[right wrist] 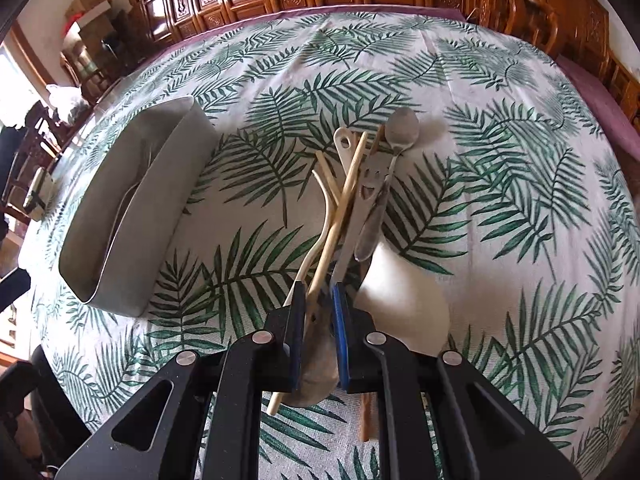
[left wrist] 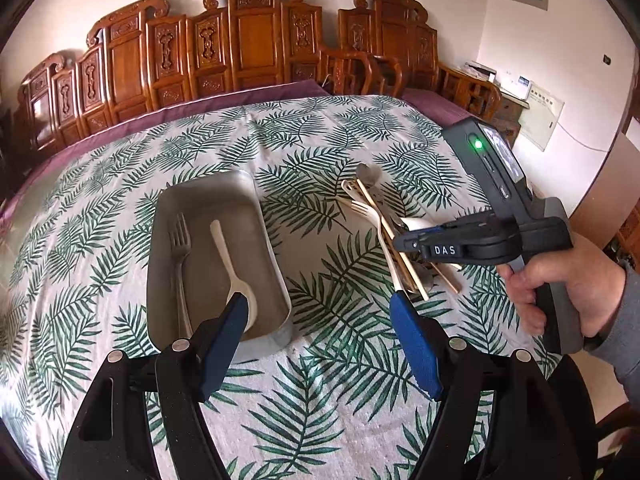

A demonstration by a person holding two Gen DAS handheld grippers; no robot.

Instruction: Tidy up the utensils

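A grey metal tray (left wrist: 160, 240) on the leaf-print cloth holds a metal fork (left wrist: 181, 248) and a white spoon (left wrist: 230, 264). My left gripper (left wrist: 318, 316) is open and empty, just in front of the tray. To the right lies a pile of utensils (left wrist: 384, 224): chopsticks, a cream fork, metal spoons, a white spoon. My right gripper (right wrist: 318, 320) is down in that pile. Its fingers are closed around the bowl of a metal spoon (right wrist: 316, 360), with a chopstick (right wrist: 340, 216) beside it. The tray also shows in the right wrist view (right wrist: 132, 216).
A large white spoon (right wrist: 404, 304) lies right of the right gripper. A metal spoon (right wrist: 402, 128) lies at the pile's far end. Carved wooden chairs (left wrist: 248, 48) line the table's far side. The cloth spreads wide around the pile.
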